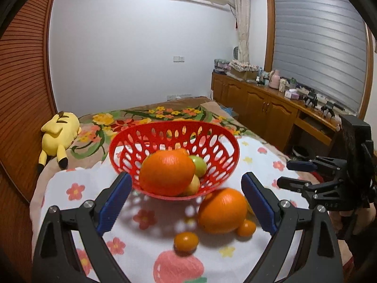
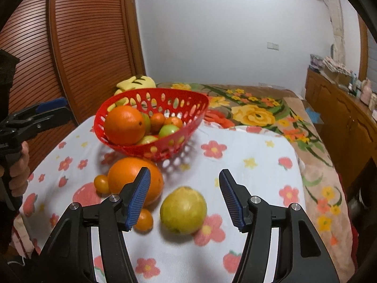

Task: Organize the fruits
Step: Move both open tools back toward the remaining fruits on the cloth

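Bedsheet, guava between fingers

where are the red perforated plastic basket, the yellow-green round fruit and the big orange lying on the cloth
red perforated plastic basket (image 2: 188,101): right wrist view, far rim
yellow-green round fruit (image 2: 183,210): right wrist view, middle of skin
big orange on the cloth (image 1: 222,210): left wrist view, centre of peel

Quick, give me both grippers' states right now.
Left gripper: open, holding nothing.
Right gripper: open, holding nothing; the yellow fruit lies on the cloth between its fingers, not pressed.
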{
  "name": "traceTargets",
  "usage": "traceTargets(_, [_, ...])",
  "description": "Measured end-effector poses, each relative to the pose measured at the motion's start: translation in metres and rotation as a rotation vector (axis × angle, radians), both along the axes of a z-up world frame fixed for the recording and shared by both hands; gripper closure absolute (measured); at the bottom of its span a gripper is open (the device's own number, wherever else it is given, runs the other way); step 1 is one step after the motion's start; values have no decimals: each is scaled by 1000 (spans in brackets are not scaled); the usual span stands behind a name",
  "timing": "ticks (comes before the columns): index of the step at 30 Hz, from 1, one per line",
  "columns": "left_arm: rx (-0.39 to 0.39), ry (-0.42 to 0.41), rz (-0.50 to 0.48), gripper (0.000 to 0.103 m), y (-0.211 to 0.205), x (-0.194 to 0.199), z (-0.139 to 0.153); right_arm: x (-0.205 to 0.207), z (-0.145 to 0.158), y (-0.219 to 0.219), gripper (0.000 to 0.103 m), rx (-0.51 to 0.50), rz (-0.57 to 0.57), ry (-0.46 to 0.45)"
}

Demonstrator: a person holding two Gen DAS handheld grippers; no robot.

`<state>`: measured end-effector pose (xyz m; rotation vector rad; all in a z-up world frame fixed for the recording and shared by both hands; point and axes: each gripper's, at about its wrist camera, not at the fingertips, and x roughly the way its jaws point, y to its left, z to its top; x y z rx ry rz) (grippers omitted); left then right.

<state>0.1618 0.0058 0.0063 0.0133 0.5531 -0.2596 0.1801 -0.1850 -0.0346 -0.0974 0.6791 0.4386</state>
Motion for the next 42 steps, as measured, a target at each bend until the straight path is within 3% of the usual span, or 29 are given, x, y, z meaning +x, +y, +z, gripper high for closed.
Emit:
traceTargets(9, [1,5,33,8,11,-18,-22,-7,-21,-2,39,19,-30,41])
traceTargets(14, [-38,3,72,8,28,-23,-38,-2,-31,5,38,11,-29,58])
traceTargets(22, [-8,43,104,8,37,-18,-59,10,-53,8,37,10,-41,100])
traceTargets(34, [11,139,-1,9,20,-1,-85,21,-71,13,37,-7,-43,136])
traceTargets(38, [23,180,-32,17,11,5,-93,21,-73,11,37,4,-46,142])
traceTargets(42, [42,218,-49,33,3,10,-100,23,-75,12,37,13,-44,146])
